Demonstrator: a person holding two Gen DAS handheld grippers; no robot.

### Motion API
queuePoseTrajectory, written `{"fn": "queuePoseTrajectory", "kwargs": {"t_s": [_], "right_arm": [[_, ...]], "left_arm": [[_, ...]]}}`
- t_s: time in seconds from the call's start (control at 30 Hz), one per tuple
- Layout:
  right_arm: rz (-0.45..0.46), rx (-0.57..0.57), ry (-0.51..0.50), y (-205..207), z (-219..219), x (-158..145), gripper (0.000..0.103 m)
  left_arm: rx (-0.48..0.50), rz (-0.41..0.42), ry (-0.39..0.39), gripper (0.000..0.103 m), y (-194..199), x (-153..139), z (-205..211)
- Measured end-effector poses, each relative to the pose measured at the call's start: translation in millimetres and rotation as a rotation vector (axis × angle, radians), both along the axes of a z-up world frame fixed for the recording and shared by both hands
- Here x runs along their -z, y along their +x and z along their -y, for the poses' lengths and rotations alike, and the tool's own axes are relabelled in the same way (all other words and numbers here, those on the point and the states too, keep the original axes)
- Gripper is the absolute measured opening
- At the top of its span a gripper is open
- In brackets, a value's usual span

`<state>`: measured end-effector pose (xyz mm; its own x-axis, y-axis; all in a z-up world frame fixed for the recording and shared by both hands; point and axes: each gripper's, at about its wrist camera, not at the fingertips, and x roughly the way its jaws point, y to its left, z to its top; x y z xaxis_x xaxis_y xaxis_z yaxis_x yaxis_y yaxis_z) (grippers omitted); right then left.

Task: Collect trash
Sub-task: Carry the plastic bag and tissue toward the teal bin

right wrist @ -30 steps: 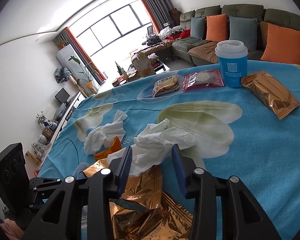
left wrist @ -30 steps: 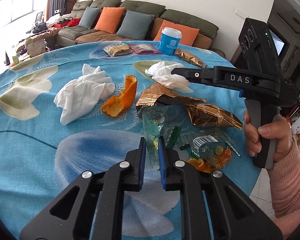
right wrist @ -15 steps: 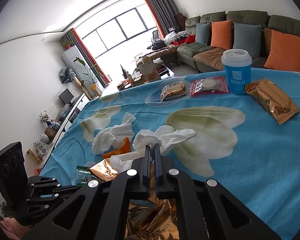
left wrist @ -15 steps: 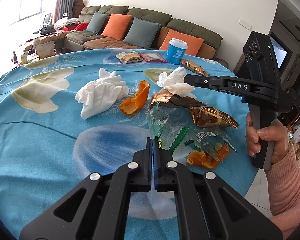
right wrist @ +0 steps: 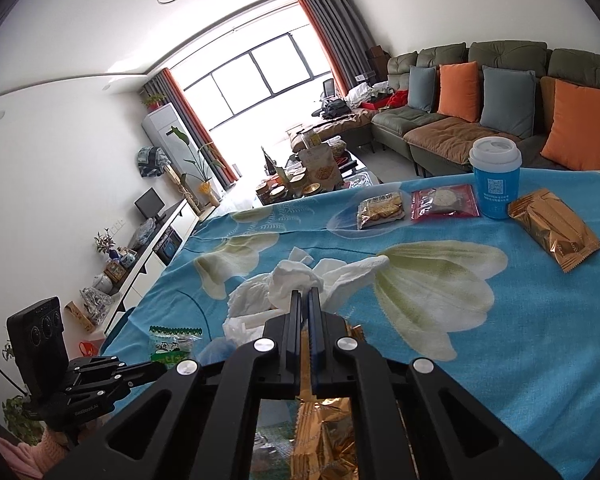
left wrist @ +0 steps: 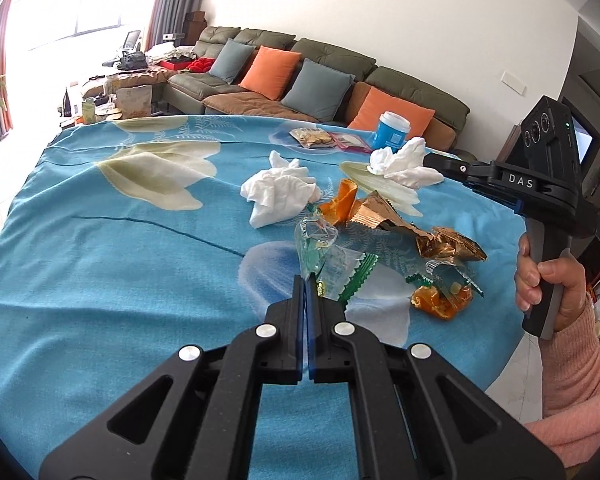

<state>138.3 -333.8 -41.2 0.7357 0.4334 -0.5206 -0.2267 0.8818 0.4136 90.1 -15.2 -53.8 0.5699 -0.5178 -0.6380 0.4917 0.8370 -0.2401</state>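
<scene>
The left gripper (left wrist: 305, 280) is clamped on a corner of a clear green-edged wrapper (left wrist: 332, 256), which trails ahead of its tips above the blue-clothed counter (left wrist: 100, 272); just right of it lies orange peel (left wrist: 440, 302) under another clear wrapper; beyond, a gold wrapper (left wrist: 400, 224) and a crumpled white tissue (left wrist: 280, 196); the right gripper (right wrist: 305, 296) is clenched on a second white tissue (right wrist: 300, 276), lifted; farther off stands a blue cup (right wrist: 495, 178)
</scene>
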Motion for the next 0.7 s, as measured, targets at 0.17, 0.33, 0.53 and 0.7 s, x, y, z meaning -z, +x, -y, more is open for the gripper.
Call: {"fn": "queuePoseTrajectory", "kwargs": {"t_s": [0.17,0.33,0.53,0.7], "right_arm": [[0.033,-0.058,0.002,-6,-23,-10,0.002],[0.045,-0.139,0.002,-6,-55,-12,0.002],[0.039,-0.240,0.012,-3,-98,-9,0.002],[0.034,-0.340,0.007,5,-143,-8,0.002]], "left_arm": [[-0.051,0.023,-0.001,0.001,-9,-7,-22],[-0.101,0.041,-0.007,0.001,-19,-13,-47],[-0.177,0.063,0.000,0.001,-33,-19,-80],[-0.278,0.080,-0.010,0.001,-44,-25,-120]]}}
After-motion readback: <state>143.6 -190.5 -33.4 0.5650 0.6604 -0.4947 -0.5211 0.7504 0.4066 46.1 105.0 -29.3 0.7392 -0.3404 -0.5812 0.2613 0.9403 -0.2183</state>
